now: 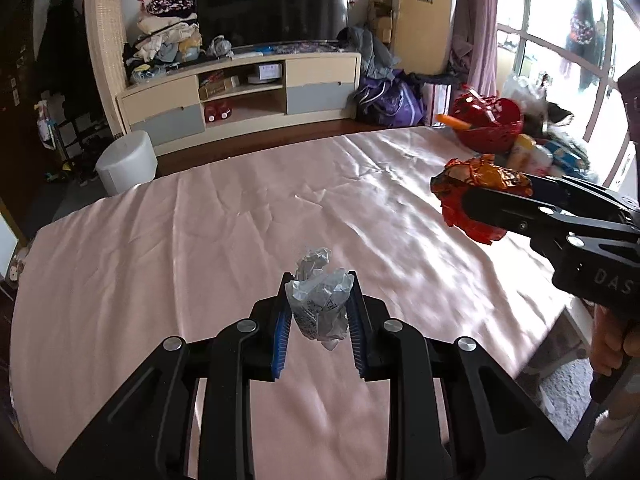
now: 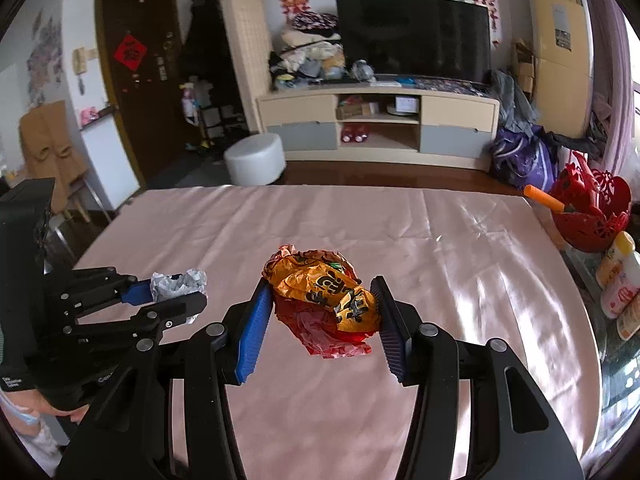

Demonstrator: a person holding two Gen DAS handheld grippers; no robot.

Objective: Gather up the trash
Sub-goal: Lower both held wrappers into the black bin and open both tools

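Observation:
My left gripper (image 1: 320,304) is shut on a crumpled white paper ball (image 1: 320,300) and holds it above the pink tablecloth (image 1: 200,220). My right gripper (image 2: 322,300) is shut on a crumpled red and orange snack wrapper (image 2: 324,296), also held above the cloth. In the left wrist view the right gripper (image 1: 460,200) with the wrapper (image 1: 476,184) is at the right. In the right wrist view the left gripper (image 2: 192,292) with the paper ball (image 2: 178,282) is at the left.
A red basket (image 2: 588,216) with an orange carrot-like stick (image 2: 544,198) stands at the table's far right corner, with bottles (image 2: 618,276) beside it. A white round stool (image 2: 256,160) and a TV cabinet (image 2: 376,128) are beyond the table.

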